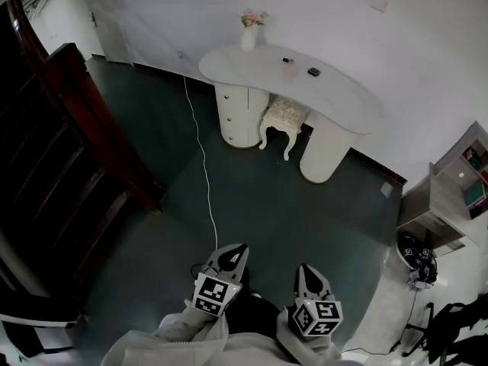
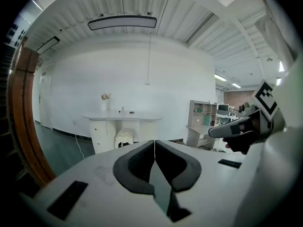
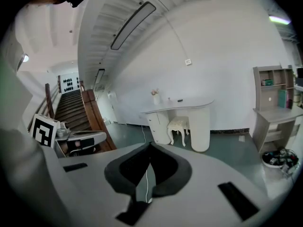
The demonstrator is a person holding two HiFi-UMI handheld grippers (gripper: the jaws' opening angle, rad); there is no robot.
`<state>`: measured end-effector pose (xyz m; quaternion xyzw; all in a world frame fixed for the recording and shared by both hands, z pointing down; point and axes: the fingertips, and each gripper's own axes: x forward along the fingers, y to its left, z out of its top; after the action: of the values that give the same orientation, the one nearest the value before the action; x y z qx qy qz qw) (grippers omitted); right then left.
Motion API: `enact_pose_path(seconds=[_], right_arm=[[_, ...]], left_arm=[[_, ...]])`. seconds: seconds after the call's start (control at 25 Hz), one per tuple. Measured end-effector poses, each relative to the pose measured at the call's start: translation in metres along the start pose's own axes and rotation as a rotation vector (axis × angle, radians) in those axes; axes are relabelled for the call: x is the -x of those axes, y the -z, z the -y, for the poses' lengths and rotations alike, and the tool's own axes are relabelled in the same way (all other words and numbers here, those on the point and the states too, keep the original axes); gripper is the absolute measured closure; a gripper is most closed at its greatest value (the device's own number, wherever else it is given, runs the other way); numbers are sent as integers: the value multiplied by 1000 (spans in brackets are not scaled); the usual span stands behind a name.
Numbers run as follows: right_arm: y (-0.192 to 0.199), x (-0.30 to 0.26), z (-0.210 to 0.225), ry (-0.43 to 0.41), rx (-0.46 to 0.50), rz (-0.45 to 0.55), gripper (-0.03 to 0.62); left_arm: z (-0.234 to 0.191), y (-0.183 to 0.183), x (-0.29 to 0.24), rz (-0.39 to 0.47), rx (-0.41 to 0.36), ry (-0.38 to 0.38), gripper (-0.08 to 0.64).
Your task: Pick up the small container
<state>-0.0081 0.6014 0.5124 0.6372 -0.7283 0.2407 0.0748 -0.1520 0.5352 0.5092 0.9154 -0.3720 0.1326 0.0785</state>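
Nearest us, the left tongs (image 1: pixel 232 252) and right tongs (image 1: pixel 306 271) hang side by side low in the head view, both with jaws pressed together and nothing between them. Our container (image 1: pixel 288 69), which we take to be the small pale pinkish piece, stands far off on the white surface (image 1: pixel 343 105) against the far wall. It sits between a vase (image 1: pixel 249 35) at the left end and a dark item (image 1: pixel 313 72) just to its right, with a stool (image 1: pixel 284 117) tucked beneath. The step, as we judge it, is the approach. We should cross the floor, stepping clear of the white cable (image 1: pixel 203 155) that trails from the surface toward us, and spread one pair of jaws before we arrive. Then we come in about level at the container's middle and close gently, so it neither tips nor slides into the dark item. No brand, label or writing can be read anywhere; the marker cubes (image 1: pixel 214 293) carry only black-and-white square patterns.
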Motion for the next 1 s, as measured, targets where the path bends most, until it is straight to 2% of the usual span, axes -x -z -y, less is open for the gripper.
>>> enact_pose_path(seconds=[0.56,0.76,1.0], right_arm=[[8,-2,10,0,-42,-3,543],[-2,-20,18,0,-33,-10,543],[-17,-54,34,18,-43,-21,543]], left_arm=[[5,7,-1,-11,-2,-5,543],[-10,3,-18,-12,18,-19,543],[-30,-6,-54,-13,30,0,543]])
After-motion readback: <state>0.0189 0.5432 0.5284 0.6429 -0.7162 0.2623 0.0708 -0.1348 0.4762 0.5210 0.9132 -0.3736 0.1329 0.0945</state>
